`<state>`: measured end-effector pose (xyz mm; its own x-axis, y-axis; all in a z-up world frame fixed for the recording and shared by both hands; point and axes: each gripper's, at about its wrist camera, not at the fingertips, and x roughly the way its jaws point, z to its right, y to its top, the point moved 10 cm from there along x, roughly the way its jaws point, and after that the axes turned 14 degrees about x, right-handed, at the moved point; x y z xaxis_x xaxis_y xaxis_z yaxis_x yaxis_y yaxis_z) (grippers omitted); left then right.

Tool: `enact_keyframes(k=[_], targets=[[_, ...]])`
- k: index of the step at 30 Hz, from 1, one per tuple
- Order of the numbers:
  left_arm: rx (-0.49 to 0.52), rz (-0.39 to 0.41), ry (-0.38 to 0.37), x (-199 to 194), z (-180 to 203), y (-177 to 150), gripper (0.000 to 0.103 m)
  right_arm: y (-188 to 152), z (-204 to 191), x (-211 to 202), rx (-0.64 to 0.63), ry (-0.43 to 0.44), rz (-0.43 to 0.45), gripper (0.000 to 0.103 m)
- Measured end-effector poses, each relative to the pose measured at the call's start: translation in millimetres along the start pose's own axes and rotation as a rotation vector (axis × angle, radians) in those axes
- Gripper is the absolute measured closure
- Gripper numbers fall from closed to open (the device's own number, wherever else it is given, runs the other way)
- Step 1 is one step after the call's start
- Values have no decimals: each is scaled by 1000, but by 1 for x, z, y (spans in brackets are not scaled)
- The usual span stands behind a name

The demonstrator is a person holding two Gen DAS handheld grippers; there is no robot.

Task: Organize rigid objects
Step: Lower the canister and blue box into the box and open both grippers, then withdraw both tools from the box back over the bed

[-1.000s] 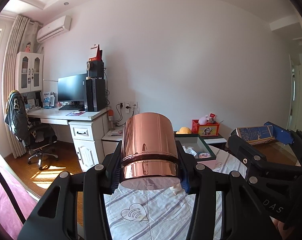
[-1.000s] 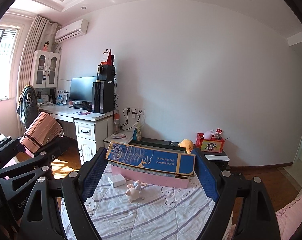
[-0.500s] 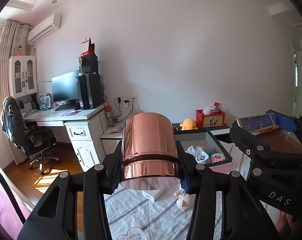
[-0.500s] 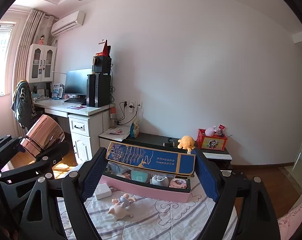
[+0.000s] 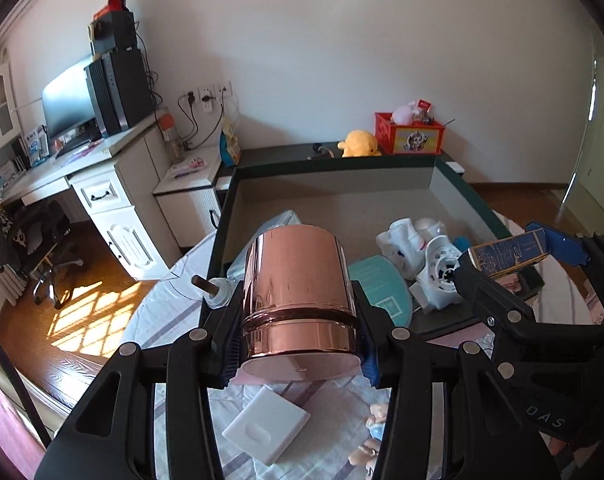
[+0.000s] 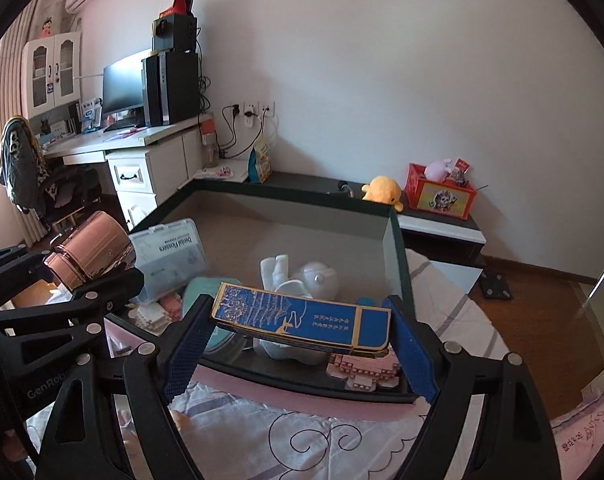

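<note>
Lowering both loads gently into the dark-rimmed storage box (image 6: 394,240) suits: left gripper (image 5: 298,320) clamps the copper canister (image 5: 298,292), right gripper (image 6: 300,328) grips the blue box (image 6: 302,320); free floor space seems far-side.

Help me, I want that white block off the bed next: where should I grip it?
Grip the white block across two opposite thin edges, coming from above. It lies flat on the bedsheet, so only its edges offer the fingers a hold.

Both loads now down over the open storage box (image 5: 454,188), formerly high above bedding.
</note>
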<state>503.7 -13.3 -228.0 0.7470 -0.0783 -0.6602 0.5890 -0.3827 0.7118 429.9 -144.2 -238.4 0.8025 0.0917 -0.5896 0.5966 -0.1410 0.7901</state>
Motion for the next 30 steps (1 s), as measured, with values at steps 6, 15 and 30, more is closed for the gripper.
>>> enact_keyframes(k=[6,15,30], targets=[[16,-69,0,45,1,1,55,-10,6,41,-16,-21,-65,18],[25,-36,54,56,-6,4,50,-4,13,51,-40,-77,-50,6],[-76,204,107,-118,-30,-19,1,-5,-14,-107,54,52,130,0]])
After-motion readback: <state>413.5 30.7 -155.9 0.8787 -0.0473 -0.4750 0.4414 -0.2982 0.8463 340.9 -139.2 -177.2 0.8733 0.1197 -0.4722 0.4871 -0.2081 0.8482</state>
